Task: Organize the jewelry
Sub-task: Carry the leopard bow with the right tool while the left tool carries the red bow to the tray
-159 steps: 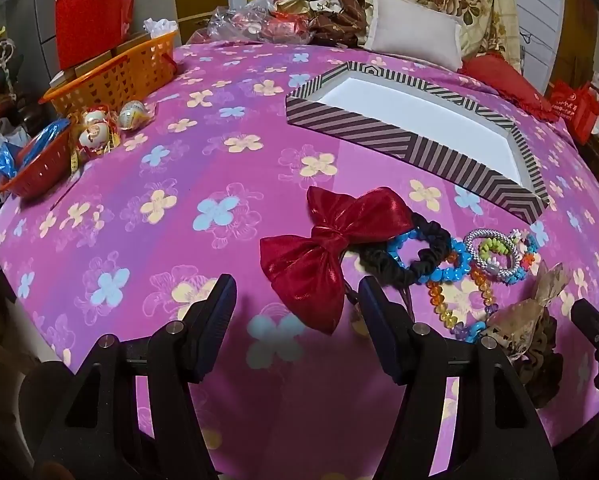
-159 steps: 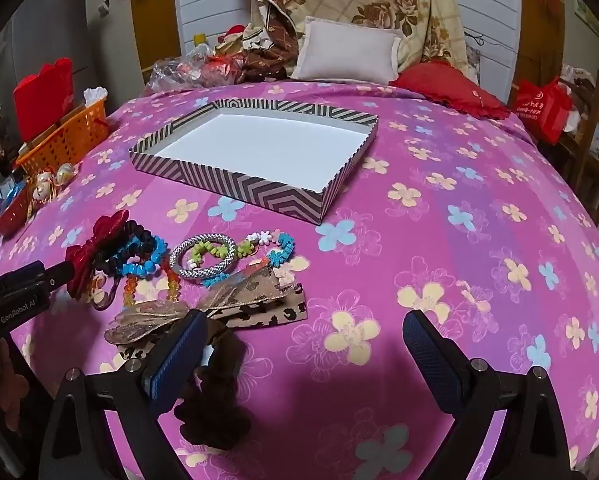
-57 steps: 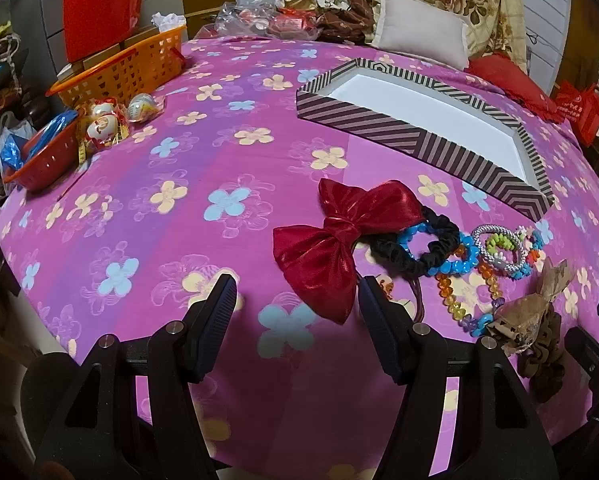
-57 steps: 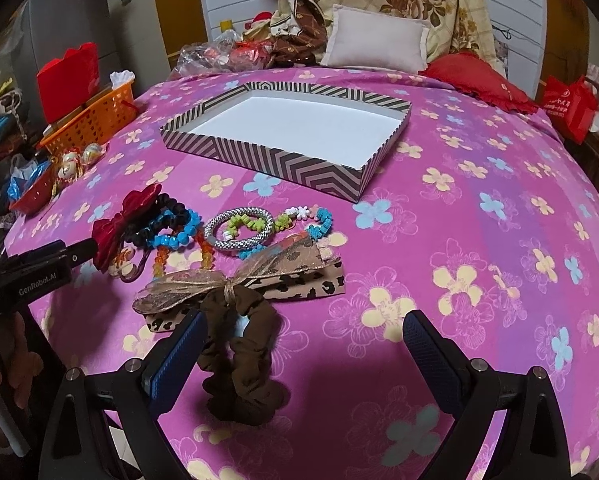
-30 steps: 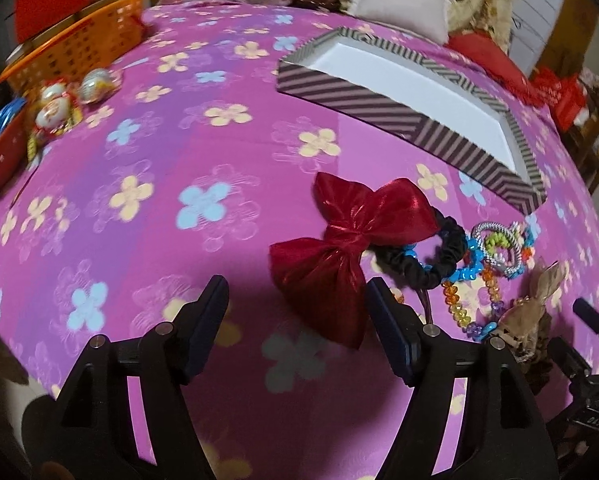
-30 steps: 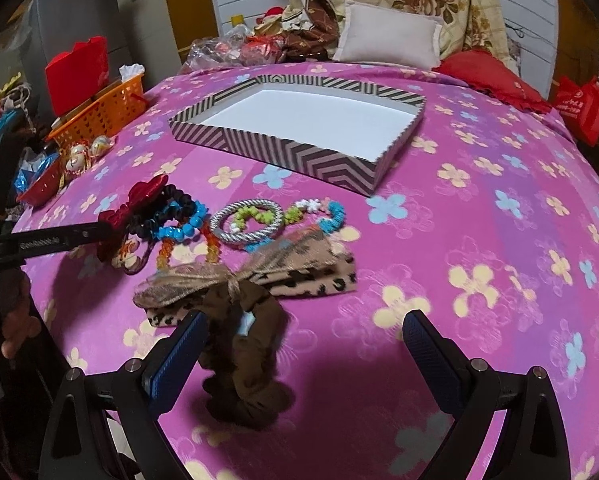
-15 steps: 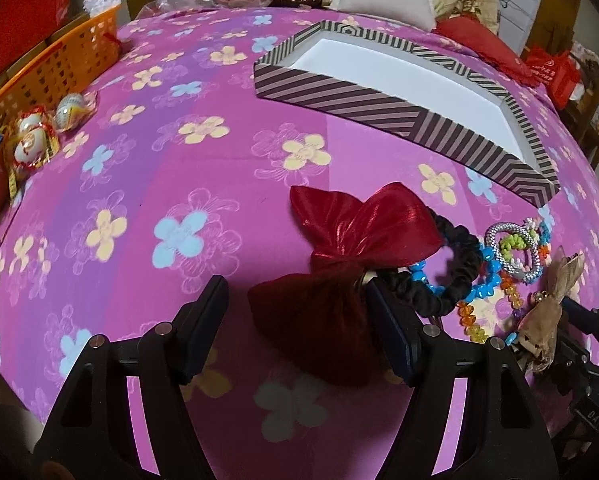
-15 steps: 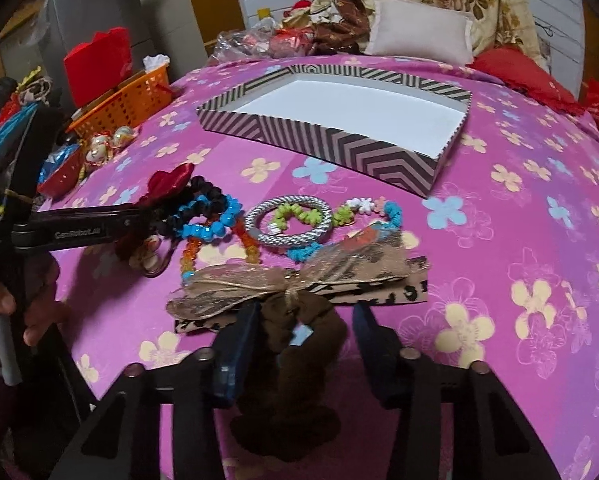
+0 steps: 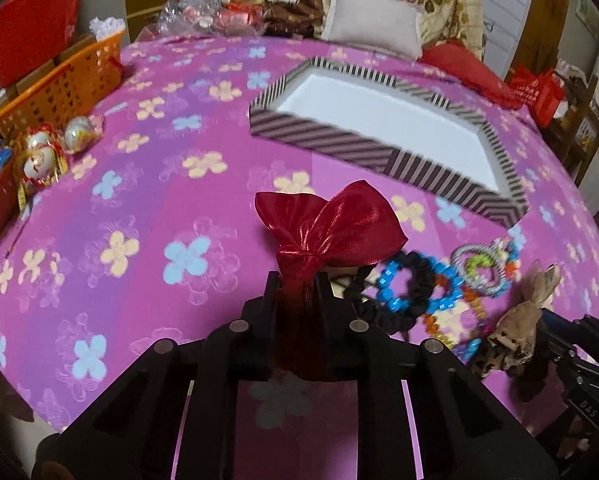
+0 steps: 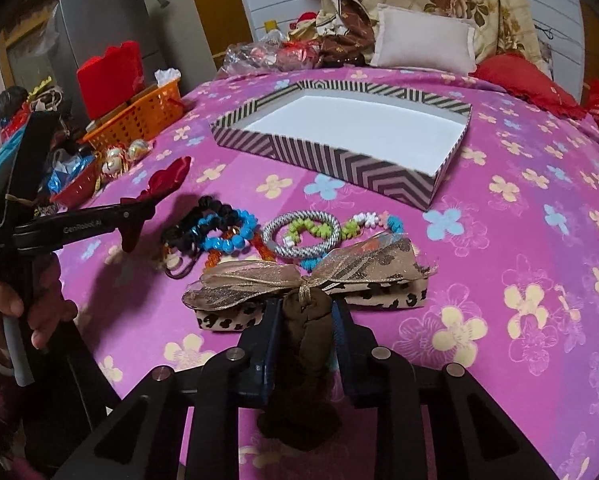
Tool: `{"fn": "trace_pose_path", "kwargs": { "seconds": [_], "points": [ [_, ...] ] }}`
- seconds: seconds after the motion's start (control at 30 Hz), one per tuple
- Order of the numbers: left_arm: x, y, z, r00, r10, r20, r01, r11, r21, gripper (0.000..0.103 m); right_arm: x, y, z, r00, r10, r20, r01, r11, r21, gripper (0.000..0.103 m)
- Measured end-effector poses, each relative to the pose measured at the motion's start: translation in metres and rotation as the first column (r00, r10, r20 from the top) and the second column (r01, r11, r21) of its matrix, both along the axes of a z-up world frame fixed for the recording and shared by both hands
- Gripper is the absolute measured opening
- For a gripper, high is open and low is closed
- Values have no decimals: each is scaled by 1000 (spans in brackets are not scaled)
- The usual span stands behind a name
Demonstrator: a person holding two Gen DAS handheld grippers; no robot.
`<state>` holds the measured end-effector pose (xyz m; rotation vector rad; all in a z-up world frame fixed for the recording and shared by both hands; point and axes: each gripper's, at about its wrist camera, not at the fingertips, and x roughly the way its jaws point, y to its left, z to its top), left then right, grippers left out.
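**Now both tongs grip a hair piece**

Left wrist view: the left gripper (image 9: 297, 286) is now closed on the lower half of the red bow (image 9: 331, 224); half a second ago its fingers were still wide apart around the bow. The bow's upper lobe stands up beyond the fingertips. It sits near the front edge of the bed cover (image 9: 147, 208), just left of the black scrunchie (image 9: 399, 300) and the blue bead bracelet (image 9: 443, 292). The silver ring bracelet (image 9: 481, 270) lies further right.

Right wrist view: the right gripper (image 10: 301, 308) has also closed, and it squeezes the brown scrunchie (image 10: 303, 328), which carries the leopard ribbon bow (image 10: 311, 276) on its top. Half a second ago these fingers were only narrowing. I judge that the grasping step is finished for both pieces, and the next step is to lift them and carry them to the box.

Containers: the striped box (image 10: 283, 148) stands at the middle of the bed cover, well apart from the jewelry row. Its white inside holds nothing yet. At the left edge the orange basket (image 10: 139, 116) holds a red bag (image 10: 109, 76), and the small red basket (image 10: 77, 188) holds something blue and shiny that I cannot identify.
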<state>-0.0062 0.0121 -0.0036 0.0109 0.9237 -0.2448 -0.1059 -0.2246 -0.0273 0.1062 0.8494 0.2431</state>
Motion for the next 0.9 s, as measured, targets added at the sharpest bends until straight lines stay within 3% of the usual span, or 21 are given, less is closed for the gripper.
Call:
{"fn": "trace_pose_path", "kwargs": {
  "seconds": [0.37, 0.7, 0.9],
  "points": [
    [-9, -3, 26, 999, 5, 37, -4, 1000, -27, 15, 1, -8, 29, 998, -16, 53, 15, 1000, 12, 24],
    [-3, -20, 39, 997, 5, 74, -5, 1000, 9, 15, 11, -22, 49, 994, -51, 93, 51, 999, 1, 24],
    [0, -21, 36, 998, 12, 66, -13, 1000, 12, 15, 14, -27, 45, 997, -53, 54, 51, 998, 28, 24]
  ]
}}
